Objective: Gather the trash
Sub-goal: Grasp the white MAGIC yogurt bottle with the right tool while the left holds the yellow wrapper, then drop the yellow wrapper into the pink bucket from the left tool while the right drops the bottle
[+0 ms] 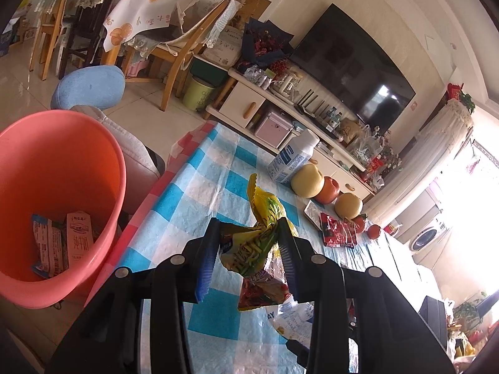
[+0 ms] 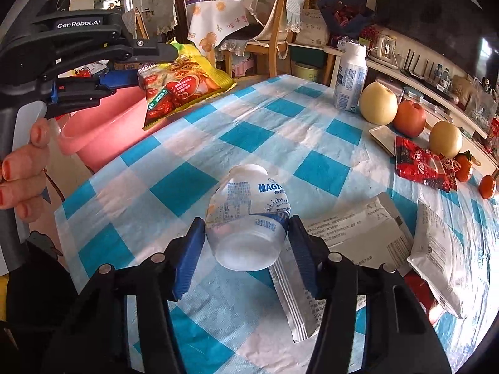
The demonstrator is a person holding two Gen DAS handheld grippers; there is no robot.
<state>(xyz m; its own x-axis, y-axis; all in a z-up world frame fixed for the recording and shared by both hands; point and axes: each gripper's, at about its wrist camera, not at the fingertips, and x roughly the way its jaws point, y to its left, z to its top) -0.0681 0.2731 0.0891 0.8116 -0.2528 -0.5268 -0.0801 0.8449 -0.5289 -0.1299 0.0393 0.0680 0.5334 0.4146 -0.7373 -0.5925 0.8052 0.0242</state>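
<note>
My left gripper (image 1: pixel 248 243) is shut on a yellow snack bag (image 1: pixel 249 246) and holds it above the checked table, right of the orange-pink bucket (image 1: pixel 103 193). The bucket holds several milk cartons (image 1: pixel 62 243). In the right wrist view the left gripper (image 2: pixel 149 62) holds the same bag (image 2: pixel 184 81) over the table's edge by the bucket (image 2: pixel 103 131). My right gripper (image 2: pixel 246 227) is shut on a white plastic bottle (image 2: pixel 246 215), its base toward the camera, just above the table.
On the table (image 2: pixel 243 137): an upright white bottle (image 2: pixel 349 78), two pears and an apple (image 2: pixel 408 118), a red wrapper (image 2: pixel 421 165), tangerines, a paper leaflet (image 2: pixel 352 227), a silver sachet (image 2: pixel 293 299), a white pouch (image 2: pixel 436 249). Chairs and a TV cabinet stand behind.
</note>
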